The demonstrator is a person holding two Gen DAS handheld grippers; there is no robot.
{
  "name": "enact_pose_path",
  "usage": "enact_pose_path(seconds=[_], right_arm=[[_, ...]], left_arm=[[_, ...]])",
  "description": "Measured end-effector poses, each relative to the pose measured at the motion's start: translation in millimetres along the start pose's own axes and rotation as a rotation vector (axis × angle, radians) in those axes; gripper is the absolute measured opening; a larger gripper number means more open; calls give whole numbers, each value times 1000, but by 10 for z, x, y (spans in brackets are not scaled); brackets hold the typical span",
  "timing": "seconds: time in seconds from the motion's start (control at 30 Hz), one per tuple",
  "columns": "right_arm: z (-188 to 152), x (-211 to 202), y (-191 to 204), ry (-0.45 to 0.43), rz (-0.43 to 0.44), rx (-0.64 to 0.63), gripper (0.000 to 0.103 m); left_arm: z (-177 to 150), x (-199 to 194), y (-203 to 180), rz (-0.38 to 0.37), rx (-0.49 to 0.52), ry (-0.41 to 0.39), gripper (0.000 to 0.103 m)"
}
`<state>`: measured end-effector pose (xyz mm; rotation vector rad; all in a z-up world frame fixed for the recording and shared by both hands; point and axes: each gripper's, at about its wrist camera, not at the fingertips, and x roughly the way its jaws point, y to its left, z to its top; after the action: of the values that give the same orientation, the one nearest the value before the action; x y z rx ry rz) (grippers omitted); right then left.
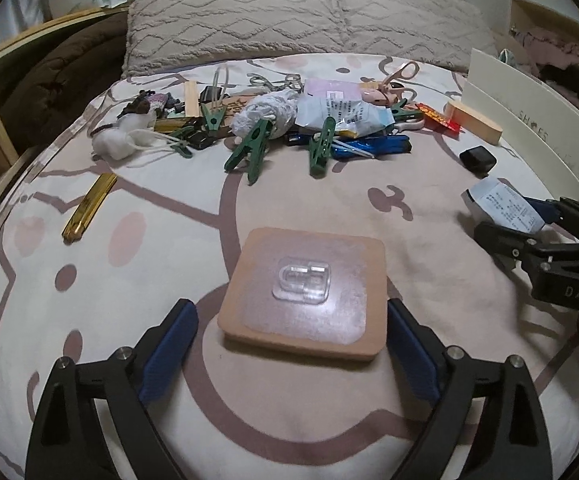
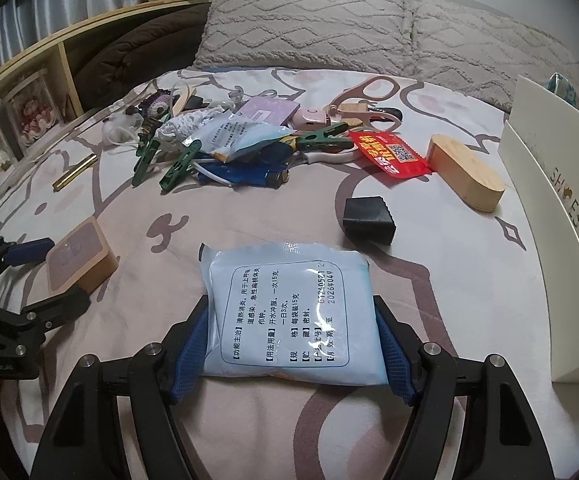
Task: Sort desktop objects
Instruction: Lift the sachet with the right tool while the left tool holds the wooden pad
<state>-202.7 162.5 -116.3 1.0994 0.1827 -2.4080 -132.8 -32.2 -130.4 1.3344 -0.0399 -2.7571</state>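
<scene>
A square wooden block [image 1: 321,336] with a clear adhesive hook [image 1: 302,281] stuck on top lies flat on the patterned bedsheet. My left gripper [image 1: 289,312] straddles it, open, with a gap between the left blue pad [image 1: 173,344] and the block. The right wrist view shows that block [image 2: 89,264] and the left gripper [image 2: 63,272] at the far left. A light blue sachet [image 2: 289,308] with printed text sits between the pads of my right gripper [image 2: 289,306], which is shut on its two side edges. From the left wrist view, the same sachet [image 1: 505,206] is in the right gripper [image 1: 517,220].
A pile lies further back: green clips [image 1: 249,148], scissors [image 2: 369,92], another blue sachet [image 2: 241,136], a red packet [image 2: 393,156], blue pens [image 1: 373,146]. A small black box [image 2: 367,220], an oval wooden block [image 2: 465,176] and a gold bar [image 1: 87,208] lie apart. A white shoe box [image 2: 561,216] stands at right, pillows [image 1: 249,20] behind.
</scene>
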Motion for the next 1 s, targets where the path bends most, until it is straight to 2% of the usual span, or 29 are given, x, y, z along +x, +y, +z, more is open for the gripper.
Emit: enact_pose_path(seconds=[0.13,0.27,0.53,0.8,1.0], right_arm=[[-4,-6,8,-2,2,-2,76],[-7,-15,17,-8,2,-2,76],[0,-224,21,-108,-22,3,75],[23,-285,26,-115,-13,-10,75],[48,-424,-20,-130,3,8,75]], left_arm=[[44,56,15,-26,2,14,94],[52,67,-18,-63,15,11,77],[55,42,-43,-53,16,-3,77],[118,-28,-66,-57,-6,-25,77],[281,-203,-163,-82,-18,-77,77]])
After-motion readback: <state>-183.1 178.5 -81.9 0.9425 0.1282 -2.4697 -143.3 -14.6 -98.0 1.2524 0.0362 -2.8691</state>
